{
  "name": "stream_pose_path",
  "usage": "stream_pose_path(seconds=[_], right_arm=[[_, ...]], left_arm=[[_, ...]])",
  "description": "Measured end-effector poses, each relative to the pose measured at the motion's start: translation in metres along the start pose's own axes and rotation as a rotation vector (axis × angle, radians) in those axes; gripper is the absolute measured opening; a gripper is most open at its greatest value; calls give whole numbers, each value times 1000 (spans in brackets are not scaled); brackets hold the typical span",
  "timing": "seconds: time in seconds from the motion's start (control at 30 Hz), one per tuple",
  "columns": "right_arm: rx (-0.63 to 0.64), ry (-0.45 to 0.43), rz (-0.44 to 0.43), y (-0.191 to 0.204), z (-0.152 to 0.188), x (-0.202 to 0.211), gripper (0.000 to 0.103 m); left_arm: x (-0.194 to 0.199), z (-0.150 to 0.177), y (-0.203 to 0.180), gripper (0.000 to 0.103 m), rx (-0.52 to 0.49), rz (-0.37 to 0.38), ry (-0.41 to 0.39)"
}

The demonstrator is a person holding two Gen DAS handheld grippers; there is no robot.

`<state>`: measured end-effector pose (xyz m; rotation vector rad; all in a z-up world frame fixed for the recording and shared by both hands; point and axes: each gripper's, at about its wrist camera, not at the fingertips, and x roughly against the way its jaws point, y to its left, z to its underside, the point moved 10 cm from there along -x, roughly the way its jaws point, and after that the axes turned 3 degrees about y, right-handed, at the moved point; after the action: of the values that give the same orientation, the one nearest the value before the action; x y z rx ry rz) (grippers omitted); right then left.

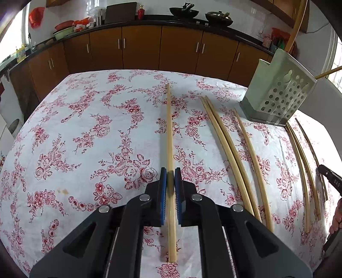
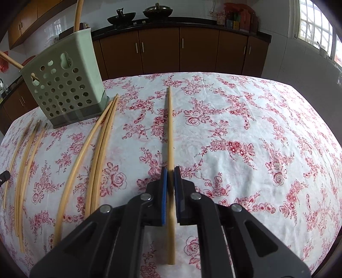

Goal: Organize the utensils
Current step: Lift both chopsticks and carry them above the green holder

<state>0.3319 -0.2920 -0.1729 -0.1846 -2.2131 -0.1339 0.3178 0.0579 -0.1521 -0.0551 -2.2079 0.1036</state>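
Note:
My left gripper [image 1: 170, 171] is shut on a wooden chopstick [image 1: 169, 128] that runs straight ahead between the blue pads, over the floral tablecloth. My right gripper [image 2: 170, 170] is shut on another chopstick [image 2: 170, 128] the same way. A pale green perforated utensil holder [image 1: 277, 89] stands at the far right in the left wrist view and at the far left in the right wrist view [image 2: 64, 85]; chopsticks stick out of its top. Several loose chopsticks [image 1: 230, 154] lie on the cloth between the two grippers, also seen in the right wrist view [image 2: 98, 149].
The table [image 1: 85, 128] has a white cloth with red flowers. Behind it run brown kitchen cabinets [image 1: 141, 49] with a dark counter holding woks [image 1: 183, 11] and bowls. A window [image 2: 314, 27] is at the right. The other gripper's edge [image 1: 330, 177] shows at the right.

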Motion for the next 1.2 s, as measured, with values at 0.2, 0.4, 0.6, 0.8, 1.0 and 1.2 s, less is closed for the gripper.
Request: stream_pose_path(seconds=[0.2, 0.4, 0.6, 0.8, 1.0, 1.2], right_arm=[[4, 1, 3, 0, 2, 2, 8], [11, 1, -1, -3, 8, 6, 8], [20, 2, -1, -3, 13, 10, 8], [16, 3, 3, -5, 15, 21, 7], [2, -111, -12, -13, -16, 69, 7], [-28, -238, -37, -22, -51, 118, 7]], left_arm=[[0, 0, 0, 9, -1, -2, 0], [3, 5, -2, 9, -22, -13, 2], [8, 13, -5, 9, -34, -18, 4], [12, 19, -8, 8, -67, -39, 7], [38, 2, 0, 8, -38, -28, -45], [92, -42, 3, 8, 9, 22, -191]])
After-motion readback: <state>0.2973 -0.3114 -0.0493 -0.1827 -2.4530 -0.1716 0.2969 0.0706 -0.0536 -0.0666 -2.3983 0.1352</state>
